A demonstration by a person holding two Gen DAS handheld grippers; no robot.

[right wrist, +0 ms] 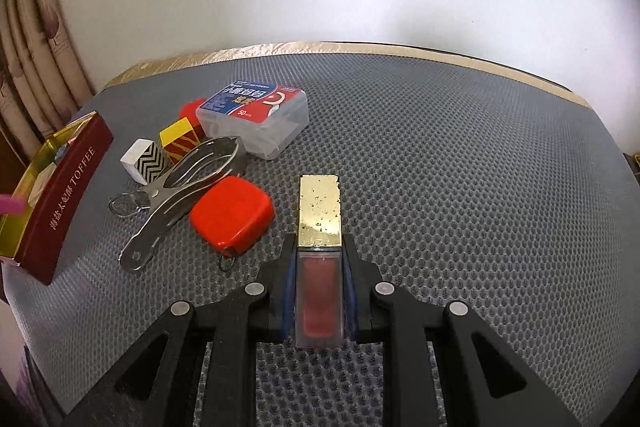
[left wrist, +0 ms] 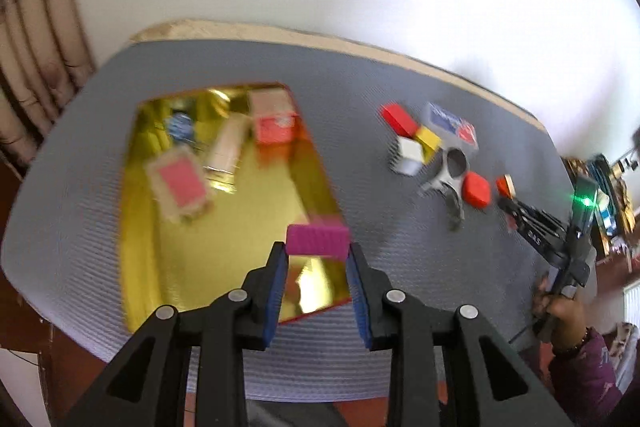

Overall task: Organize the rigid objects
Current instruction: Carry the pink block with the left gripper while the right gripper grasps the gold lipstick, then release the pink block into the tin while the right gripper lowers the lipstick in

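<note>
My left gripper (left wrist: 318, 249) is shut on a magenta block (left wrist: 317, 241), held above the near right corner of the gold-lined toffee tin (left wrist: 224, 247). The tin holds several boxes and blocks. My right gripper (right wrist: 319, 247) is shut on a red lip gloss tube with a gold cap (right wrist: 319, 223), low over the grey mat. To its left lie a red tape measure (right wrist: 233, 213), a metal clip (right wrist: 180, 183), a zigzag block (right wrist: 146, 161), a yellow striped block (right wrist: 180, 141), a red block (right wrist: 191, 110) and a clear floss pick box (right wrist: 256, 121).
The grey mat (right wrist: 460, 187) covers the table, with a white wall behind. The tin's red side (right wrist: 68, 195) stands at the far left in the right wrist view. The right gripper and hand show at the right edge of the left wrist view (left wrist: 560, 247).
</note>
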